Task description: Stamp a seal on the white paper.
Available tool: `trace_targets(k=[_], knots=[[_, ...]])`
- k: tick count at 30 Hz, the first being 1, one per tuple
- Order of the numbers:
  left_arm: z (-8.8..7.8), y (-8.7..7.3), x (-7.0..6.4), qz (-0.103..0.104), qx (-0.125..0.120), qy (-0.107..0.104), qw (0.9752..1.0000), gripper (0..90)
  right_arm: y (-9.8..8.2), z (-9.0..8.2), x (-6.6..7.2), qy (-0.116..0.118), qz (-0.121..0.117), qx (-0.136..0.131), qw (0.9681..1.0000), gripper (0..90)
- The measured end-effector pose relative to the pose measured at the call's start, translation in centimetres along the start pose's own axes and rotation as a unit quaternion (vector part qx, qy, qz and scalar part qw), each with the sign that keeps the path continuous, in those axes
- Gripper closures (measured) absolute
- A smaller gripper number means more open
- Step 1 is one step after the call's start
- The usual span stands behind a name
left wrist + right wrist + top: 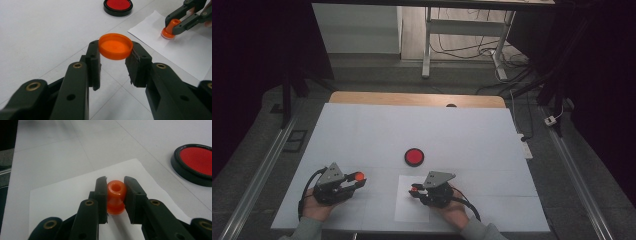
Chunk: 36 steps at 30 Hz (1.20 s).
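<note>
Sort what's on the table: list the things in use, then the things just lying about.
In use:
- orange cap, gripped by the left gripper
- orange stamp, gripped by the right gripper
- white paper sheet under the stamp
- red ink pad

Lying about:
- nothing else on the table

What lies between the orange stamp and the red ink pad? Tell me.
Nothing: between the orange stamp and the red ink pad there is just the sheet of paper and bare white table, as the right gripper view shows.

Stamp [115,197] on paper sheet [62,202]
</note>
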<state>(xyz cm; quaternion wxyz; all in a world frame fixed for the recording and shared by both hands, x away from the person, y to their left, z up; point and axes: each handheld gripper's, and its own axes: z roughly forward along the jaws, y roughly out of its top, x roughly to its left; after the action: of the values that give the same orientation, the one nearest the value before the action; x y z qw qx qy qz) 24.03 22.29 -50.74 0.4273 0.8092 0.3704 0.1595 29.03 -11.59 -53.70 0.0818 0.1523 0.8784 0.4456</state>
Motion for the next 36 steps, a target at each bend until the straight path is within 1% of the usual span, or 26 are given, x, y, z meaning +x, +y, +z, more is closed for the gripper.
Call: trace_targets(k=[1, 7, 13, 15, 16, 18, 19, 20, 21, 22, 23, 25, 27, 36], knots=[[0.0, 0.0, 0.0, 0.0, 0.0, 0.0, 1.0, 65.4, 0.0, 0.0, 0.0, -0.001, 0.0, -0.003, 1.0, 73.9], [0.0, 0.0, 0.1, -0.001, 0.0, 0.0, 1.0, 65.4, 0.0, 0.0, 0.0, -0.002, -0.002, 0.001, 1.0, 73.8], [0.0, 0.0, 0.1, -0.005, -0.001, 0.002, 1.0, 65.3, 0.1, 0.0, 0.0, -0.001, 0.0, 0.002, 1.0, 73.6], [0.0, 0.0, 0.1, -0.004, -0.001, 0.002, 1.0, 65.3, 0.1, 0.0, -0.1, -0.002, 0.003, 0.002, 1.0, 73.5], [0.0, 0.0, 0.1, -0.003, -0.001, 0.003, 1.0, 65.3, 0.1, 0.0, -0.1, 0.001, 0.008, 0.0, 1.0, 73.4], [-0.1, 0.0, 0.1, -0.002, -0.003, 0.004, 1.0, 65.3, 0.2, 0.0, -0.4, 0.005, 0.026, -0.001, 0.9996, 73.3], [-0.1, 0.0, 0.1, -0.002, -0.003, 0.004, 1.0, 65.3, 0.3, -0.3, -0.7, 0.007, 0.04, -0.018, 0.999, 73.2], [-0.1, 0.0, 0.2, -0.002, -0.004, 0.004, 1.0, 65.3, 0.4, -0.7, -1.0, 0.012, 0.062, -0.039, 0.9972, 73.3], [-0.1, 0.0, 0.2, -0.002, -0.003, 0.004, 1.0, 65.3, 0.7, -1.1, -1.4, 0.016, 0.075, -0.057, 0.9954, 73.3], [-0.1, 0.0, 0.2, -0.002, -0.003, 0.003, 1.0, 65.3, 1.0, -1.5, -1.5, 0.011, 0.074, -0.064, 0.9952, 73.3], [-0.1, 0.0, 0.2, -0.002, -0.003, 0.003, 1.0, 65.3, 1.2, -1.9, -1.6, 0.007, 0.069, -0.066, 0.9954, 73.3], [0.0, 0.0, 0.2, -0.002, -0.002, 0.002, 1.0, 65.3, 1.5, -2.5, -1.8, 0.011, 0.077, -0.082, 0.9936, 73.3], [0.0, 0.0, 0.2, 0.0, -0.001, 0.002, 1.0, 65.3, 1.7, -3.0, -2.0, 0.011, 0.077, -0.088, 0.9931, 73.3], [0.1, 0.0, 0.1, 0.002, 0.0, 0.002, 1.0, 65.3, 2.4, -5.2, -2.8, 0.0, 0.087, -0.125, 0.9884, 73.2]])
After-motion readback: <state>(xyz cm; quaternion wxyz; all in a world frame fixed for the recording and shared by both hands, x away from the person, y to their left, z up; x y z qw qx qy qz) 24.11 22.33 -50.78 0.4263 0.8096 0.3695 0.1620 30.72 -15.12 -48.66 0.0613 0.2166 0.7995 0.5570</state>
